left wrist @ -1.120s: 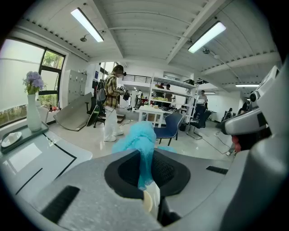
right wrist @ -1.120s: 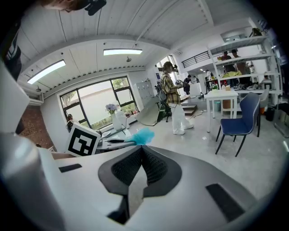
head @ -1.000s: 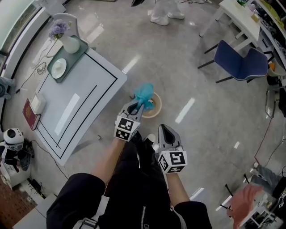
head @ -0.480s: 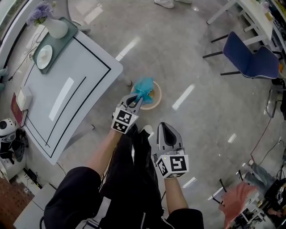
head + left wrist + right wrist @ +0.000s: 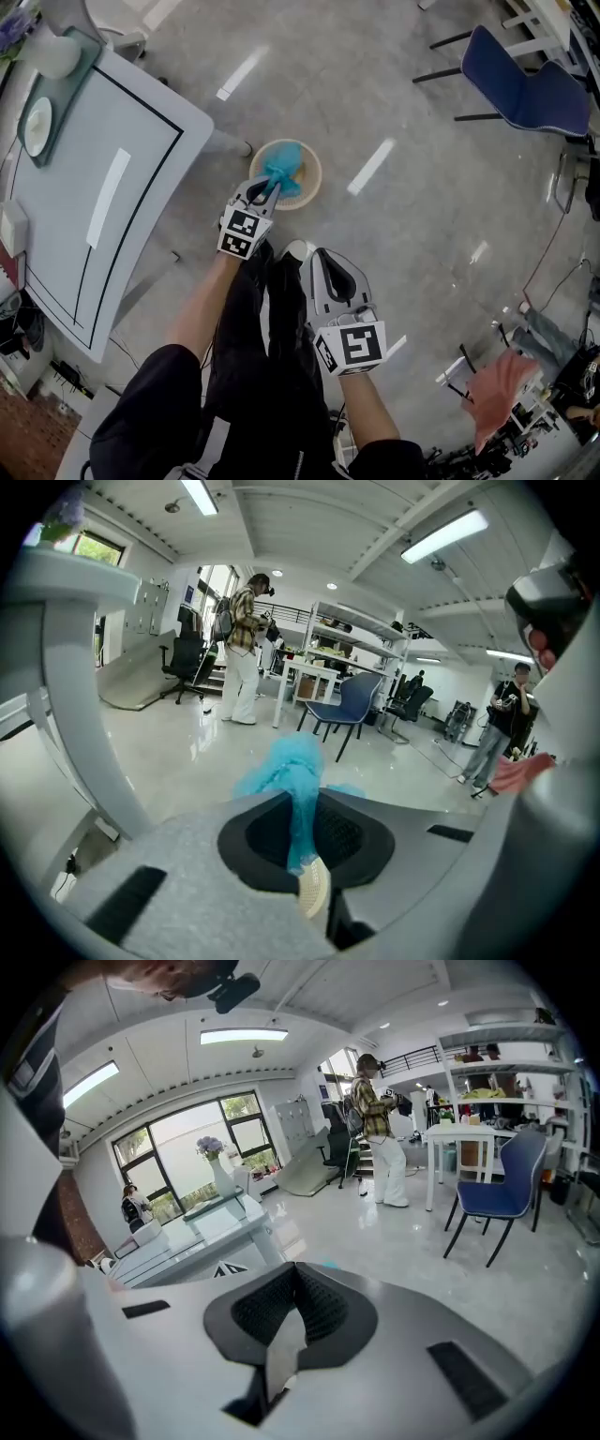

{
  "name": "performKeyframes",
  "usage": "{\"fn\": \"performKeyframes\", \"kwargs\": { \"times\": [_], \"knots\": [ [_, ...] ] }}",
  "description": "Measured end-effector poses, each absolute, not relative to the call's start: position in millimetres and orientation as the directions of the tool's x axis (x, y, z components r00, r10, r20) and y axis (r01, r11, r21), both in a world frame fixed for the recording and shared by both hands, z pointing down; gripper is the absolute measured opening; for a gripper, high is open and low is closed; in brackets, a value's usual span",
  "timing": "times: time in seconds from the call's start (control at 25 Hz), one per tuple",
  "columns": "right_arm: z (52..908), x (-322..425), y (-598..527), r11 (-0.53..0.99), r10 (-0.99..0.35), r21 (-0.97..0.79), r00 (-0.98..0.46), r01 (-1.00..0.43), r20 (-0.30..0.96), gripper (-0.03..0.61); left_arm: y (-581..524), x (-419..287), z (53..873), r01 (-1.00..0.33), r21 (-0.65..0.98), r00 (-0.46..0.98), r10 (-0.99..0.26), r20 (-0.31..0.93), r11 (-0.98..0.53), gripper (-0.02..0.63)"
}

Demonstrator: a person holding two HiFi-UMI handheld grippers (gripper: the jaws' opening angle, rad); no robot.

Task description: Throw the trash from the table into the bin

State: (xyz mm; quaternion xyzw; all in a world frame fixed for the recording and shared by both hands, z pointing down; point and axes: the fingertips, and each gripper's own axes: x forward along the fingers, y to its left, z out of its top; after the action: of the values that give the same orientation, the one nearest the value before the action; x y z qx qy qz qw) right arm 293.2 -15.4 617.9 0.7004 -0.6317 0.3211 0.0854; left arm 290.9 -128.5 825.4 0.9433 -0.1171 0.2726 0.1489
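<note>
Almost finished: left hand-held gripper (image 5: 266,191) grasping blue trash (image 5: 280,168) over the bin (image 5: 317,184), not yet dropped; right hand-held gripper (image 5: 328,267) clenched, empty.

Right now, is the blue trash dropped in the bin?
Not dropped: the left gripper is shut on the blue trash, over the bin. How deep, cannot tell.

A glossy grey floor (image 5: 422,216) mirrors the strip lights (image 5: 444,536) on the white ceiling. A blue chair (image 5: 525,80) stands at the upper right, and the pale counter (image 5: 150,150) at the left. Large windows (image 5: 187,1138) fill one wall, and white shelves (image 5: 361,635) line another.
</note>
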Motion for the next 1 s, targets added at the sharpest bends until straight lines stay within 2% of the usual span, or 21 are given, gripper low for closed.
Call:
{"fn": "performKeyframes", "kwargs": {
  "times": [0.64, 0.68, 0.76, 0.84, 1.0],
  "knots": [
    [671.8, 295.4, 14.1, -0.261, -0.773, -0.307, 0.008, -0.915, 0.635, 0.009, -107.2, 288.6, 959.4, -0.241, 0.274, 0.711, 0.023, 0.703, -0.931, 0.021],
    [673.4, 295.7, 15.8, -0.263, -0.771, -0.308, 0.007, -0.914, 0.637, 0.009, -104.0, 289.3, 962.8, -0.235, 0.279, 0.706, 0.034, 0.708, -0.931, 0.033],
    [676.0, 295.5, 18.9, -0.268, -0.765, -0.308, 0.007, -0.913, 0.643, 0.009, -98.0, 291.2, 967.9, -0.228, 0.294, 0.700, 0.054, 0.712, -0.928, 0.117],
    [676.5, 294.5, 18.6, -0.265, -0.764, -0.308, 0.004, -0.914, 0.645, 0.009, -94.8, 291.4, 971.3, -0.222, 0.296, 0.693, 0.063, 0.718, -0.929, 0.143],
    [676.8, 291.4, 16.2, -0.264, -0.766, -0.316, 0.000, -0.911, 0.642, 0.008, -93.0, 290.3, 976.4, -0.217, 0.289, 0.684, 0.066, 0.727, -0.932, 0.246]
  ]
}}
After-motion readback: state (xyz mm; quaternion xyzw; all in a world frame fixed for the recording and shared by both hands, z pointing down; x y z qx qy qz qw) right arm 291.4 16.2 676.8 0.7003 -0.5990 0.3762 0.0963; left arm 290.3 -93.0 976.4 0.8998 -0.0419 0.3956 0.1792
